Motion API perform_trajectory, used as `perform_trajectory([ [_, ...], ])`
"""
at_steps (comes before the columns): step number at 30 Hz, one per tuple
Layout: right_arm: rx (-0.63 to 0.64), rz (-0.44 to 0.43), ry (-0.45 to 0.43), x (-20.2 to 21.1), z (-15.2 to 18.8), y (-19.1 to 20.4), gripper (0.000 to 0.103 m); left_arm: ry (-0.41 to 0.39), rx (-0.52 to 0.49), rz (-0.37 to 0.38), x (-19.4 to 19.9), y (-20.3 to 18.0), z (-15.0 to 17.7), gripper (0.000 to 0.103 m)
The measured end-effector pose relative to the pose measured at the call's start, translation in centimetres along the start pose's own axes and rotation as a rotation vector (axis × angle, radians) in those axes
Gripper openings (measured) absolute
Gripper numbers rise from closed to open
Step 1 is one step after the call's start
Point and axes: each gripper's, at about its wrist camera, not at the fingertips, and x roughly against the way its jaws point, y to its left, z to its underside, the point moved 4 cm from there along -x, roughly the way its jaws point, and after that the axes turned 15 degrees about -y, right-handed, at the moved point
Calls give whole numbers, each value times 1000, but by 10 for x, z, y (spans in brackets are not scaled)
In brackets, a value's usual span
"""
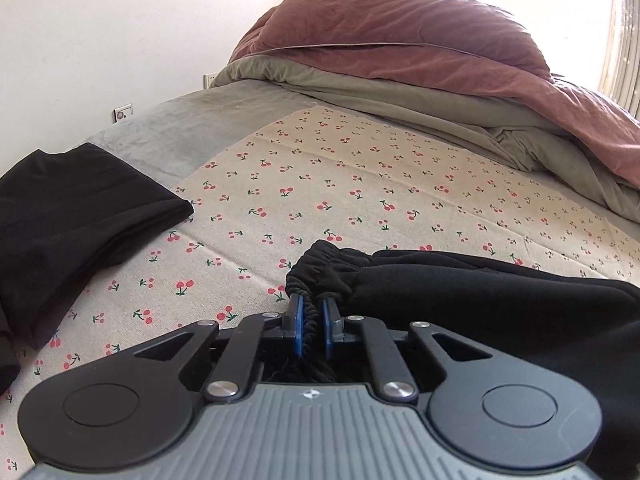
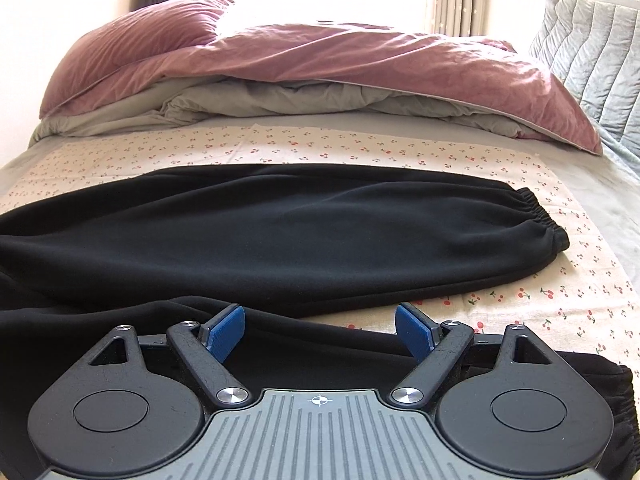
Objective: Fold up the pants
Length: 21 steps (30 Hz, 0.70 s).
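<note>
My left claw (image 1: 311,326) is clamped on the gathered elastic waistband (image 1: 320,272) of the black pants (image 2: 260,232), which lie across the cherry-print cloth (image 1: 340,184) on the bed, while my right claw (image 2: 320,334) hangs wide open over the near leg's fabric, holding nothing. To do this well, I judge I should pinch the near leg with the right before lifting, so both ends rise together and the fold stays flat. The pants run left to right, waist on my left, far cuff (image 2: 536,216) pointing right.
</note>
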Motion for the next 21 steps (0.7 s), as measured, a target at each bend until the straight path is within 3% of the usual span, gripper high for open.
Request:
perform_trajectory([
  [16, 8, 11, 0, 2, 0, -1, 84, -7, 18, -20, -9, 5, -1, 8],
  [18, 6, 13, 1, 2, 0, -1, 84, 22, -57, 15, -15, -7, 13, 21],
  [19, 6, 13, 3, 2, 0, -1, 84, 12, -106, 7, -15, -12, 16, 32],
  [21, 11, 11, 9, 0, 1, 2, 84, 5, -178, -2, -15, -17, 21, 38],
])
